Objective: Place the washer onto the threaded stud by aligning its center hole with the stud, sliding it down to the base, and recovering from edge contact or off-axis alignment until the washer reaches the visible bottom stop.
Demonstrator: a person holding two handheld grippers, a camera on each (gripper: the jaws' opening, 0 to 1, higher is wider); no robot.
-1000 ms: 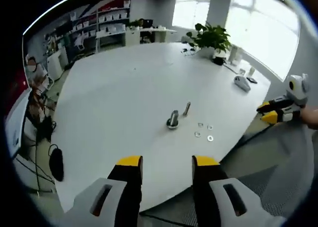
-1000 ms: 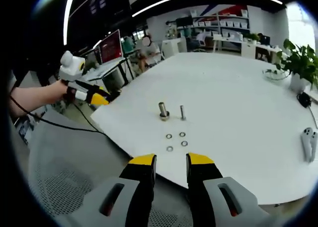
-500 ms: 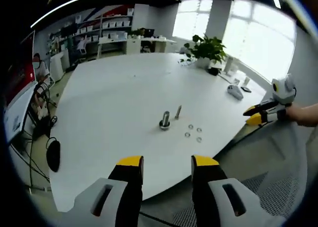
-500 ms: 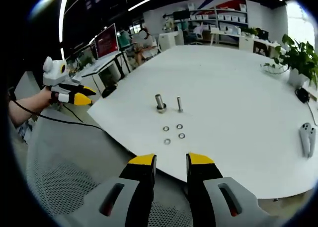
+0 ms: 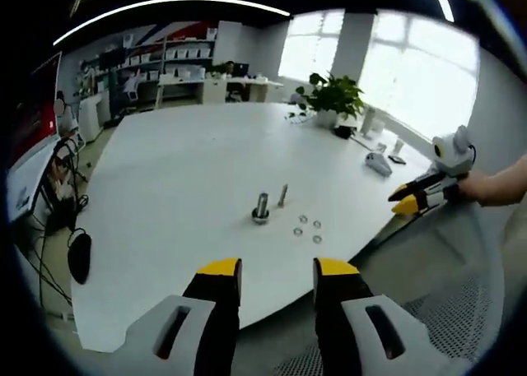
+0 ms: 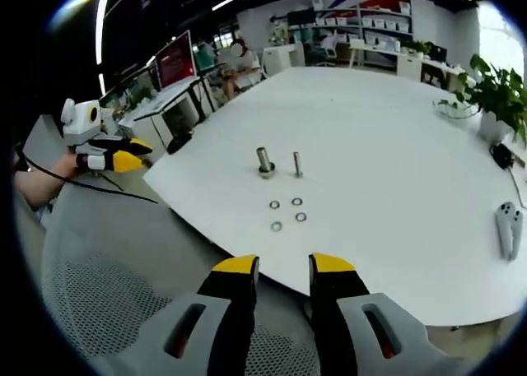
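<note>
Two upright threaded studs stand near the front of a big white table: a thick stud with a nut at its base and a thin stud. Several small washers lie flat on the table beside them. My left gripper is open and empty, held off the table's edge. My right gripper is open and empty too, back from the table over a mesh chair. Each gripper also appears in the other's view, the right gripper held by a hand and the left gripper likewise.
A potted plant stands at the table's far side, with a white controller lying near it. A mesh chair seat lies below the right gripper. Desks, monitors and shelves fill the room behind.
Both cameras have drawn back from the table, so the studs and washers look smaller and farther. Both grippers stay open and empty.
</note>
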